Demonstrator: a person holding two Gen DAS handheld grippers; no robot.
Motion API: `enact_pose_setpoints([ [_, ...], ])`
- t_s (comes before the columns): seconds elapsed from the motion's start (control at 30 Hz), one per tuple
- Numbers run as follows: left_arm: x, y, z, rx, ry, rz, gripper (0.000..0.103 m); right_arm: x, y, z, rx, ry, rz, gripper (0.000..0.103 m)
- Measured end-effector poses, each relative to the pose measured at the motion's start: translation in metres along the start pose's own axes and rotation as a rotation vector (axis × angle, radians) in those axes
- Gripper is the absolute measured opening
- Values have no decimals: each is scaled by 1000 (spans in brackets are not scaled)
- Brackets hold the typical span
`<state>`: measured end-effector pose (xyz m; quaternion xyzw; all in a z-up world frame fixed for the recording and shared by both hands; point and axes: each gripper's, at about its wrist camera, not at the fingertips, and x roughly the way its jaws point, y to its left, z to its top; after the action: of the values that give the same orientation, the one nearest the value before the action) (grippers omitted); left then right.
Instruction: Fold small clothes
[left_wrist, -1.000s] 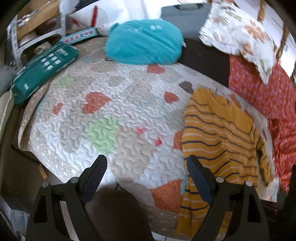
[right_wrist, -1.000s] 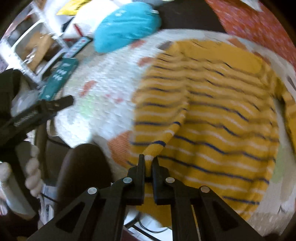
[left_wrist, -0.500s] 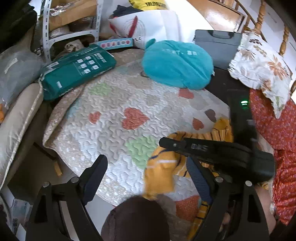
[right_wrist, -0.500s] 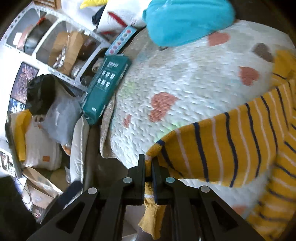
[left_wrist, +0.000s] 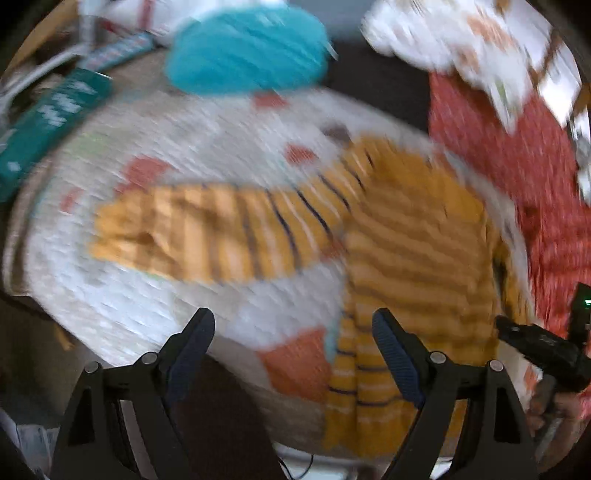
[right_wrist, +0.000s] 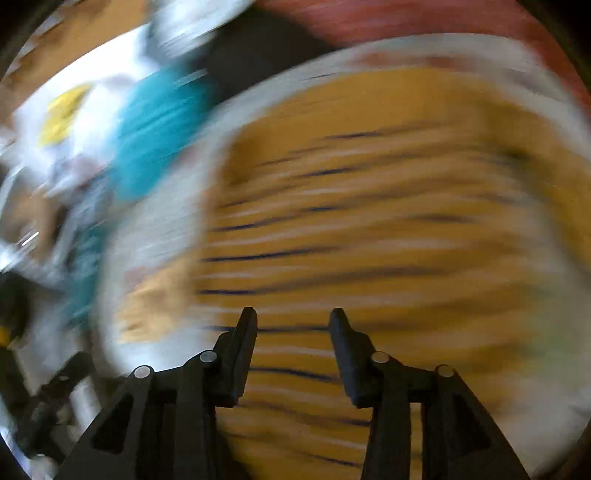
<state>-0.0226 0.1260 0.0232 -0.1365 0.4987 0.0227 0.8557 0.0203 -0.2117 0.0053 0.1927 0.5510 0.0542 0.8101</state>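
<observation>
A small yellow sweater with navy and white stripes (left_wrist: 413, 251) lies on the quilted heart-print blanket (left_wrist: 207, 155). One sleeve (left_wrist: 207, 232) is stretched out flat to the left across the blanket. My left gripper (left_wrist: 293, 325) is open and empty, above the blanket's near edge by the sweater's hem. My right gripper (right_wrist: 293, 317) is open and empty just above the sweater's body (right_wrist: 388, 206); it also shows at the right edge of the left wrist view (left_wrist: 543, 343). Both views are motion-blurred.
A teal cushion (left_wrist: 247, 51) lies at the blanket's far side, a dark green box (left_wrist: 48, 118) at the left, red patterned fabric (left_wrist: 517, 155) and a floral pillow (left_wrist: 461, 37) at the right. Shelving stands beyond at the left.
My right gripper has let go of the sleeve, which now lies spread to the left on the blanket, and has swung back over the sweater's body. Both cameras are moving fast.
</observation>
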Motion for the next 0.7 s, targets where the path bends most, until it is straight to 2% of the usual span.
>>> enact_pose_setpoints([
  [0.03,14,-10,-7,28,40,-1,86,-5,-19,-7,28,11,-40,46],
  [0.1,36,-27,-21,65,109,-22,86,-7,-46,-28,58,49,-67,47],
  [0.17,50,-38,-32,89,157,-23,86,3,-50,-50,41,89,-78,47],
  [0.23,62,-46,-45,128,199,11,86,12,-45,-66,13,102,-57,44],
  [0.27,67,-49,-50,146,216,37,86,13,-40,-73,-19,106,-60,19],
  [0.3,69,-51,-54,160,228,58,85,13,-39,-75,-21,117,-71,8],
  [0.47,51,-50,-58,175,182,75,85,-29,-75,-85,47,53,-147,5],
  [0.5,46,-50,-56,173,166,75,85,-36,-82,-88,53,53,-197,3],
  [0.57,39,-52,-52,170,146,75,85,-42,-100,-91,84,76,-215,4],
  [0.63,28,-54,-47,168,116,73,85,-57,-119,-87,144,20,-117,5],
  [0.7,18,-60,-44,185,84,75,85,-73,-142,-71,236,-62,-58,6],
])
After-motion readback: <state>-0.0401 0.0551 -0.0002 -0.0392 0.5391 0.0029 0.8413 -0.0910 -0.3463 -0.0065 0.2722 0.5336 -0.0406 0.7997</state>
